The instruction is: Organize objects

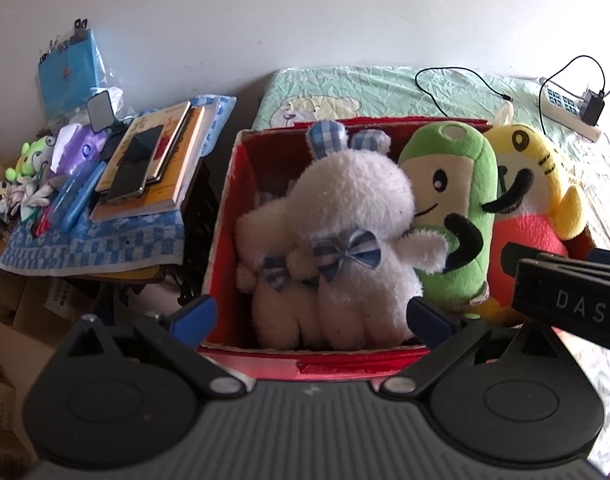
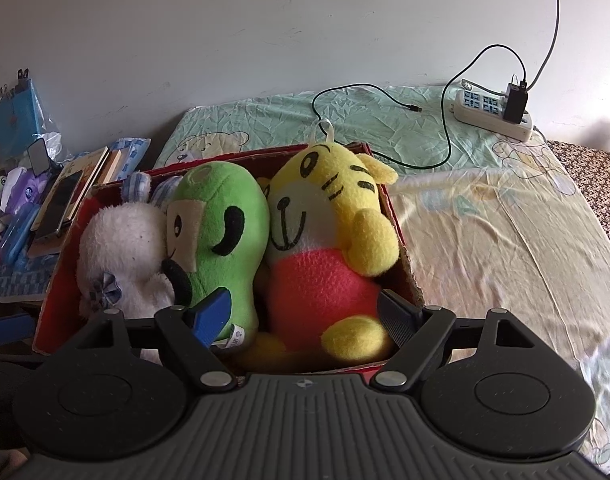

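Red cardboard box (image 1: 221, 216) packed with fuzzy white (image 1: 345, 216), green (image 1: 453, 208), yellow (image 2: 325, 240) plush toys upright, heads toward wall; left gripper (image 1: 311, 316) and right gripper (image 2: 305, 312) jaws spread, empty.

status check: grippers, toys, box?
Left hand-held gripper open, right hand-held gripper open, both empty. White bunny, green plush, yellow tiger all in red box. Nothing blocking.

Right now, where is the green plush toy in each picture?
Left wrist view: the green plush toy stands right of centre in the red box, between the white bunny and the yellow tiger.
Right wrist view: the green plush toy is left of centre, again between the bunny and the tiger.
Shared landmark: the white power strip on the bed near the wall.
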`<state>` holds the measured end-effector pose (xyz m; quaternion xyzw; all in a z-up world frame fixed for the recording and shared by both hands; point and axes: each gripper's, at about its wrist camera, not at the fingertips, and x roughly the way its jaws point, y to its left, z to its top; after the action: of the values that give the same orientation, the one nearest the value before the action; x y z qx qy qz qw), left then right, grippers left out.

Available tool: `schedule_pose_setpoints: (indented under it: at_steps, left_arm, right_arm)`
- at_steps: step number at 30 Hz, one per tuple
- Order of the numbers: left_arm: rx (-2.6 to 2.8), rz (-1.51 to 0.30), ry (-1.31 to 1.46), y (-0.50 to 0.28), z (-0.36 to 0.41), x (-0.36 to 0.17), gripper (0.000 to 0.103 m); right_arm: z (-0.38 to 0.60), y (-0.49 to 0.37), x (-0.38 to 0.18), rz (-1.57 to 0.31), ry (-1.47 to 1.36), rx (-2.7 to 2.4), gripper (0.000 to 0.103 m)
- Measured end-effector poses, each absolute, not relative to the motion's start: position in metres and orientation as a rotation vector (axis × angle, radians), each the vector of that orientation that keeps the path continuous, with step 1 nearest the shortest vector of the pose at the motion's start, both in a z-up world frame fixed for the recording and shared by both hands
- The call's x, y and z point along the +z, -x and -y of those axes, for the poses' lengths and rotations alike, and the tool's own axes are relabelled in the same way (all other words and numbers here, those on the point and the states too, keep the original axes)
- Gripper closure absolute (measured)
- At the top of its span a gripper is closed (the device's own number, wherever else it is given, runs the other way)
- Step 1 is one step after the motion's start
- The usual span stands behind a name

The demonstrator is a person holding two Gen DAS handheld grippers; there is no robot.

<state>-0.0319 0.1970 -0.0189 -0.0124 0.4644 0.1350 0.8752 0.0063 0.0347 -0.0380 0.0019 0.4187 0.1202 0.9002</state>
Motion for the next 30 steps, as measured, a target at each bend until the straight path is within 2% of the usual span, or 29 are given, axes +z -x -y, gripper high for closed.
schedule_pose_setpoints:
  at_steps: [30]
  left_arm:
    - [0.236, -0.989, 0.045, 0.023, -0.198, -0.03, 0.001]
  right_arm:
    - [-0.039, -0.013, -0.045, -0.88, 0.0, 0.255, 0.021]
